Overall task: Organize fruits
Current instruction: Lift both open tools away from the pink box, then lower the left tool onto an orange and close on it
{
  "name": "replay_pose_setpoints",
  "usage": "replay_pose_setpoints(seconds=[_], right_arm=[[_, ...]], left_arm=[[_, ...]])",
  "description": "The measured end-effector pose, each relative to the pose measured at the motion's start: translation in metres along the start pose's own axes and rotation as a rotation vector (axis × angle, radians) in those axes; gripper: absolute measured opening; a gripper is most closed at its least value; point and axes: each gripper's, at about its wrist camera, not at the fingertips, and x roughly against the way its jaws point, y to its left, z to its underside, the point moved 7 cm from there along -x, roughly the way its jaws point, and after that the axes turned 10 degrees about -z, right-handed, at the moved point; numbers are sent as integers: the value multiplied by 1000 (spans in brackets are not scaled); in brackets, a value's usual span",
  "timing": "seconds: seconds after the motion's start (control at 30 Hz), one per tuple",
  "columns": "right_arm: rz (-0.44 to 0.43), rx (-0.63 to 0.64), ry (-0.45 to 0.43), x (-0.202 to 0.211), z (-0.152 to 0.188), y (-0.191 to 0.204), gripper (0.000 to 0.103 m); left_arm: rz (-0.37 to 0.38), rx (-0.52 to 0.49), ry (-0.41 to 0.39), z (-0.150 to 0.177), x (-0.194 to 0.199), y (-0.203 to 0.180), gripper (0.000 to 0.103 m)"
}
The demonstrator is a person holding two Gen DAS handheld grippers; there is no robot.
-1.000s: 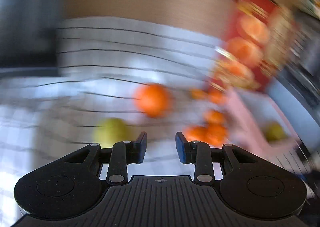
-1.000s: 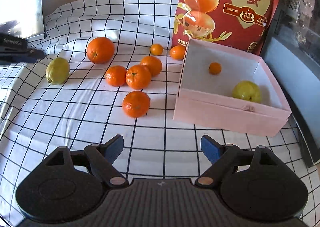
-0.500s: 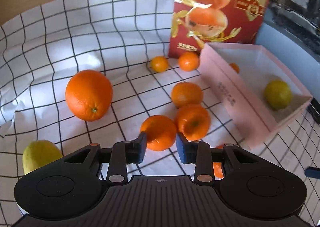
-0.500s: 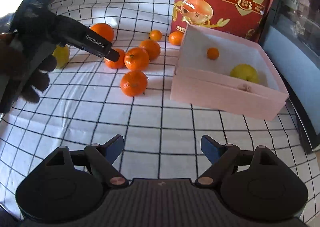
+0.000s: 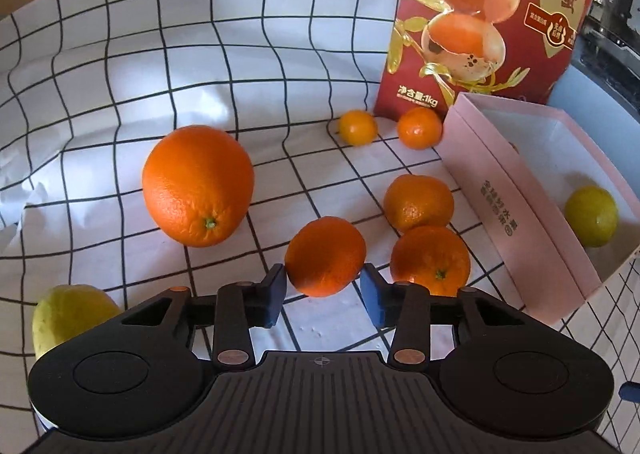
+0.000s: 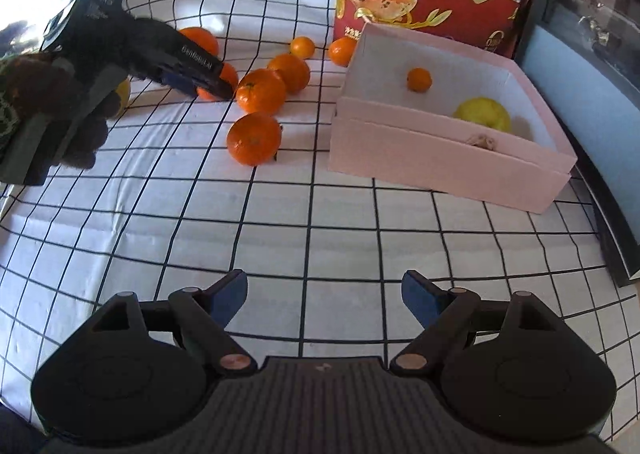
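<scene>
My left gripper is open, its blue pads on either side of a tangerine that rests on the checked cloth; the pads do not press it. A large orange, two more tangerines and two small ones lie around it. A pink box holds a yellow lemon and a small tangerine. My right gripper is open and empty above bare cloth, well in front of the box. It sees the left gripper among the oranges.
A red snack bag stands behind the box. A second lemon lies at the left. One tangerine lies apart in front of the group. A dark appliance borders the cloth at the right.
My left gripper swung in from the left, moved forward to the tangerine and opened wider around it. My right gripper drew back slightly and stayed open.
</scene>
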Motion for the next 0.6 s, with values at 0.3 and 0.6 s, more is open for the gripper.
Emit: replay_pose_setpoints(seconds=[0.3,0.6], right_arm=[[-15,11,-32,-4,-11,5,85],[-30,39,-92,-41,-54,20,85]], left_arm=[[12,74,-22,35,52,16,16],[5,165,-4,84,91,33,17]])
